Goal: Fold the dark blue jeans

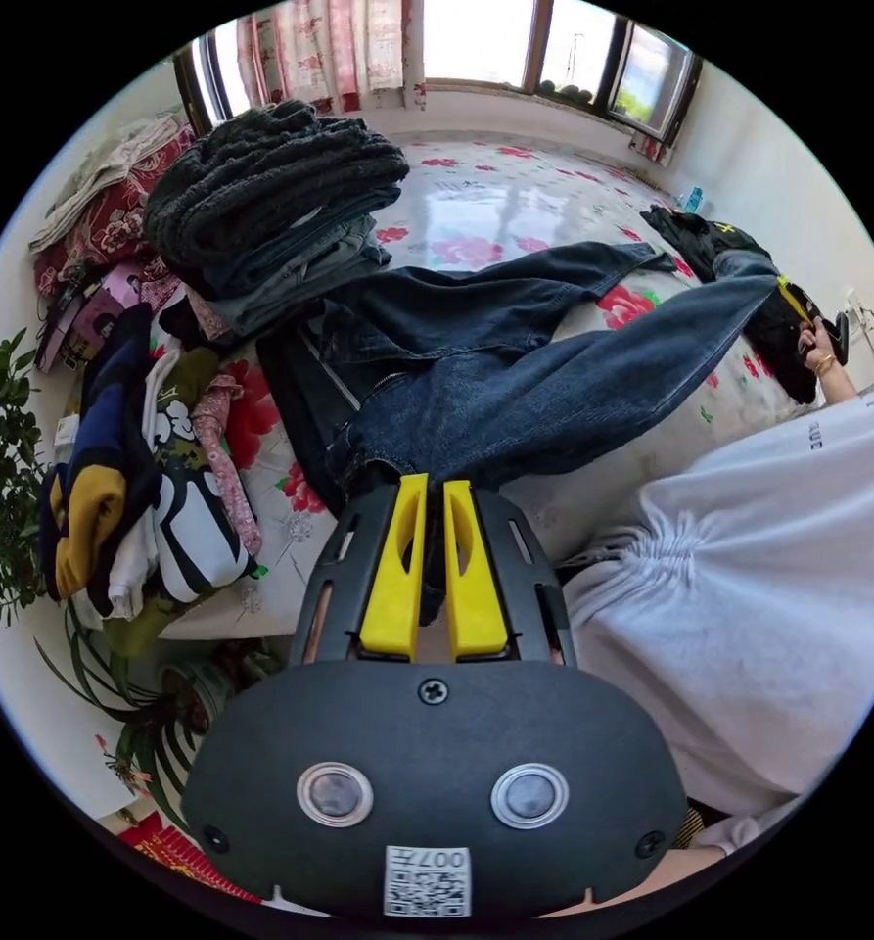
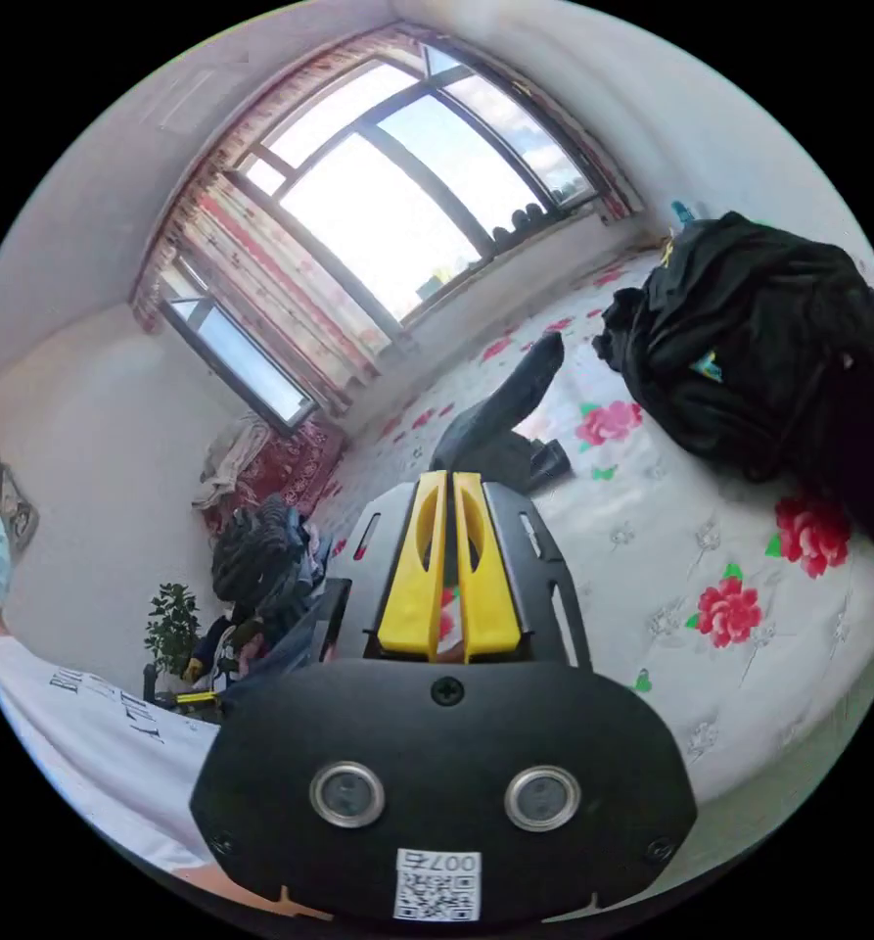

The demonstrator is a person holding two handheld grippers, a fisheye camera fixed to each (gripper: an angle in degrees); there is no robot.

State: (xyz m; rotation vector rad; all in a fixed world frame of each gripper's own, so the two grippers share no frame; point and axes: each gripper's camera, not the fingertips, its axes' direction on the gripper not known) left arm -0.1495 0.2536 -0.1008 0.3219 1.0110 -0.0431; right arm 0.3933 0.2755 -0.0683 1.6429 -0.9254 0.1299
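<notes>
jeans held at both ends, stretched over the bed

nearest the jeans' waist, the left gripper has its yellow jaws almost together, pinching dark denim at the waistband. the dark blue jeans run from there across the flowered bed, one leg stretched out to the right gripper at the hem, the other lying loose beyond it. in the right gripper view its jaws stand nearly closed with dark cloth between them. this looks like the first step: pulling the jeans straight. next, i judge, the legs must be laid one over the other. beside the waist sits a stack of folded clothes and a loose heap; past the hem lies a black jacket, which may crowd the fold.
</notes>
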